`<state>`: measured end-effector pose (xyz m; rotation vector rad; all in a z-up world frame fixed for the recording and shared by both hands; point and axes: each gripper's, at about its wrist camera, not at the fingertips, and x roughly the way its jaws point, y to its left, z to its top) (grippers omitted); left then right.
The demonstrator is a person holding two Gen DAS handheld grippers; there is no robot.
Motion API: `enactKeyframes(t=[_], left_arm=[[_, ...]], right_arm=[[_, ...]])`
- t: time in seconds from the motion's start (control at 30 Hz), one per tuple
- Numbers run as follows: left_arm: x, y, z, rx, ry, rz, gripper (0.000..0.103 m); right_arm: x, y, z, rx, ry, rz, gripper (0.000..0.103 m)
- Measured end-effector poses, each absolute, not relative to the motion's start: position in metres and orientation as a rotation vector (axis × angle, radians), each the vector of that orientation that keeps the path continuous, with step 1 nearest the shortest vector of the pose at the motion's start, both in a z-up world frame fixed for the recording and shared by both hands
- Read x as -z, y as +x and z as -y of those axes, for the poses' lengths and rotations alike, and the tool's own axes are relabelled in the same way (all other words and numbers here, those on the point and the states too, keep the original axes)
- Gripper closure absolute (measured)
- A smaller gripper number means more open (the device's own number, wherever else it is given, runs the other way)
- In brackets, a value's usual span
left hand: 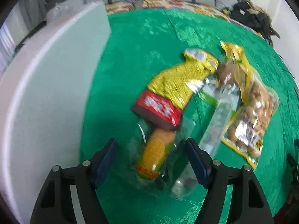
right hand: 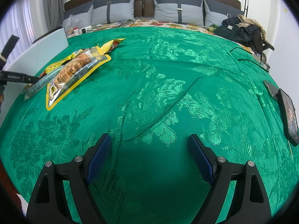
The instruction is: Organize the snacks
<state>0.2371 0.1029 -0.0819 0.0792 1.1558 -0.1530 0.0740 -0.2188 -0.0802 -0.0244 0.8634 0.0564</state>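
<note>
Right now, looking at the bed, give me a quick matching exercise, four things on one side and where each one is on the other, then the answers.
Things:
1. corn snack pack
2. left claw
3. phone
4. right claw

Places:
A. at the right edge of the green bedspread
B. between open jaws
C. over bare cloth, nothing between its jaws
D. over the snack pile

Pairs: 1-B, 2-D, 3-A, 4-C
</note>
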Motion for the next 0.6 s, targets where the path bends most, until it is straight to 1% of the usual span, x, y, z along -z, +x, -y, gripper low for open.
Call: enactKeyframes(t=[0.03,0.1,0.17,0.23,0.33,0.47,0.6], left_arm=[[0.082,0.235,-0.103,0.164,0.092,-1.143,0.029],[0.08,0.235,-0.103,0.176,0.095,-1.144,0.035],[0.078,0.233,-0.104,0.168,0.098,-1.144,0.054],[0.077,0.23,-0.103,0.157,0.097,-1.149,0.064],[0.075,0.213,-0.107,0.108,0.046,-1.161,0.066],[0.071,0.175,-0.103,0.061,-0.017,-1.16,0.066],[0.07,0.15,-0.098,0.027,-0.017,-1.133,0.065]], right_arm=[[0.08,0.074,0.219,-0.056,-0.024,-0.863,0.016],[0.08,0.074,0.219,-0.056,-0.024,-0.864,0.016],[0.08,0.074,0.219,-0.056,-0.024,-0.864,0.016],[0.08,0.074,0.219,-0.056,-0.024,-0.864,0.015],[0.081,0.074,0.218,-0.056,-0.024,-0.864,0.015],[0.081,0.074,0.218,-0.056,-0.024,-0.864,0.015],[0.08,0.074,0.218,-0.056,-0.024,-0.864,0.015]])
